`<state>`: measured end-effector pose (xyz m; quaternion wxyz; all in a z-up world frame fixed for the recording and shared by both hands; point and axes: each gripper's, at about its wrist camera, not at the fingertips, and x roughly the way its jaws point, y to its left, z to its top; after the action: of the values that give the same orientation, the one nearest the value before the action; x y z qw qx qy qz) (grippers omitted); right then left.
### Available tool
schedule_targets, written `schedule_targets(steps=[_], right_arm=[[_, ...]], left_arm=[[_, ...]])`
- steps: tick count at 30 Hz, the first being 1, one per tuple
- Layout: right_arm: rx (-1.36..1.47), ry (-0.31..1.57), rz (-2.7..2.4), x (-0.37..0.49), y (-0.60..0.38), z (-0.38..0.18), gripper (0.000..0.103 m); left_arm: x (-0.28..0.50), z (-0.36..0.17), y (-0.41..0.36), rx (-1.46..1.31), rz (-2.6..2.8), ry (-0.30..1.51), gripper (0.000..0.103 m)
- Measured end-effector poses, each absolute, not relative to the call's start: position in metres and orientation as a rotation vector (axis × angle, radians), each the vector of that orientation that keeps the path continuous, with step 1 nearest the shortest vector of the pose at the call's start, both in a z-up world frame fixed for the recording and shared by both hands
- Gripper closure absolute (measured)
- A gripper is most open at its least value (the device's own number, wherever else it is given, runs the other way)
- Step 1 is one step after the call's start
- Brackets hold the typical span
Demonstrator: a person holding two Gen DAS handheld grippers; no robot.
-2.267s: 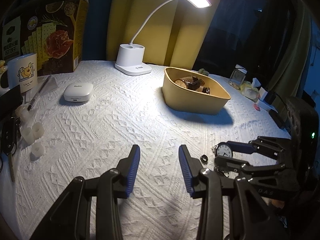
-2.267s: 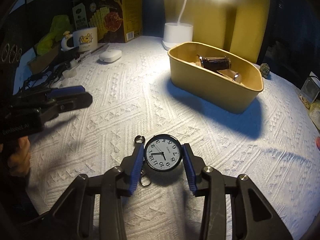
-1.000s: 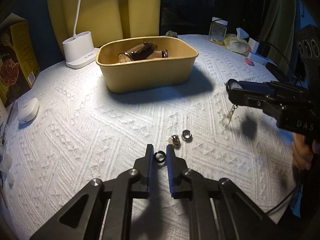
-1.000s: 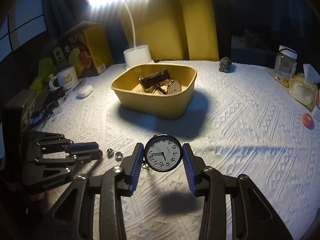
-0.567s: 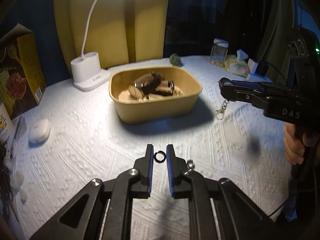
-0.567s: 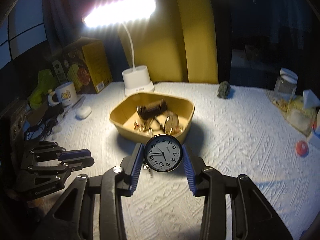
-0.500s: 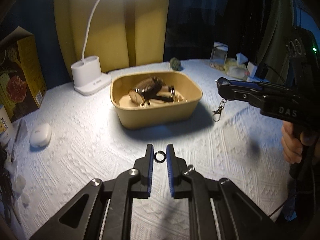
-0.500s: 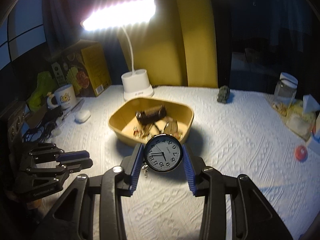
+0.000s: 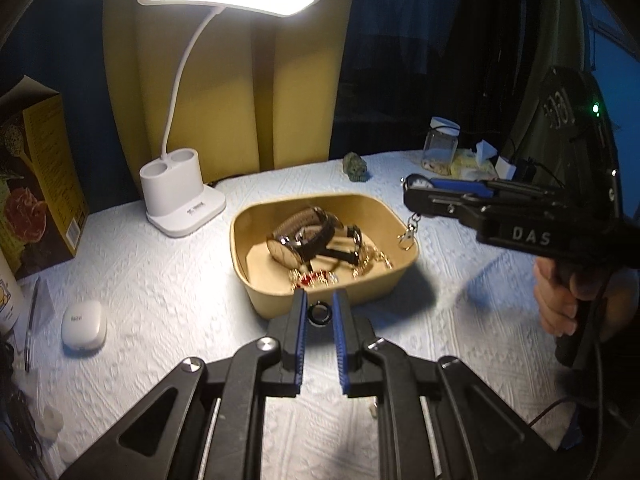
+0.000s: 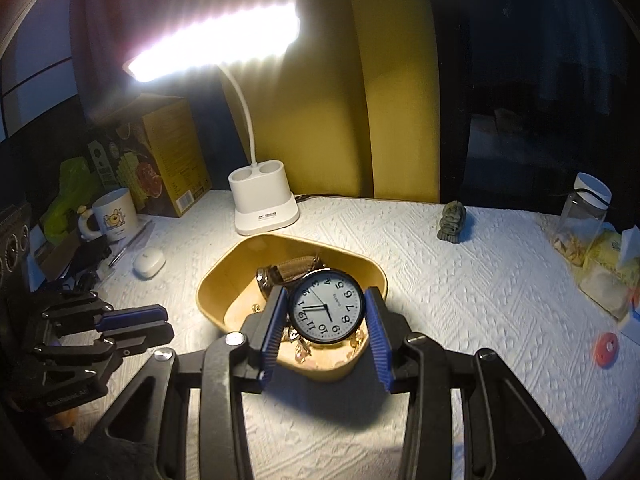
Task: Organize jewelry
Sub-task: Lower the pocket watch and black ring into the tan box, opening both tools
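A tan tray [image 9: 400, 221] [image 10: 224, 268] sits mid-table with watches and gold and red jewelry inside. My left gripper [image 9: 319, 314] is shut on a small dark ring [image 9: 319, 313], held in the air just in front of the tray's near wall. My right gripper [image 10: 326, 312] is shut on a round pocket watch [image 10: 327, 309] with a white dial, held above the tray. In the left wrist view the right gripper [image 9: 416, 192] hangs over the tray's right rim, with the watch's clasp [image 9: 407, 234] dangling below. The left gripper also shows in the right wrist view [image 10: 164, 322].
A white desk lamp [image 9: 182, 200] stands behind the tray. A snack box [image 9: 36, 184], a mug [image 10: 110, 214] and a white earbud case [image 9: 83, 326] are on the left. A small figurine [image 10: 452, 222], a glass jar [image 10: 584, 216] and tissues are at the right back.
Both grippers rose and moved toward the tray. The right gripper now holds the watch over the tray; the left one with the ring came up to its near wall.
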<state>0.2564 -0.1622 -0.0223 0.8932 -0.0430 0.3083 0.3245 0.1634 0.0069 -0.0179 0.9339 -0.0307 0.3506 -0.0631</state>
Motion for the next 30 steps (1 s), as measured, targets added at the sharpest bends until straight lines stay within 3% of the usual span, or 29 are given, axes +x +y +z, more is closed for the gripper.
schedule_targets(steps=[22, 30], right_arm=[[-0.071, 0.735, 0.667, 0.292, -0.161, -0.048, 0.061], [-0.082, 0.731, 0.654, 0.276, -0.167, -0.044, 0.061]], left_arm=[[0.221, -0.038, 0.012, -0.087, -0.143, 0.778, 0.091], [0.21, -0.035, 0.016, -0.091, -0.117, 0.766, 0.066]])
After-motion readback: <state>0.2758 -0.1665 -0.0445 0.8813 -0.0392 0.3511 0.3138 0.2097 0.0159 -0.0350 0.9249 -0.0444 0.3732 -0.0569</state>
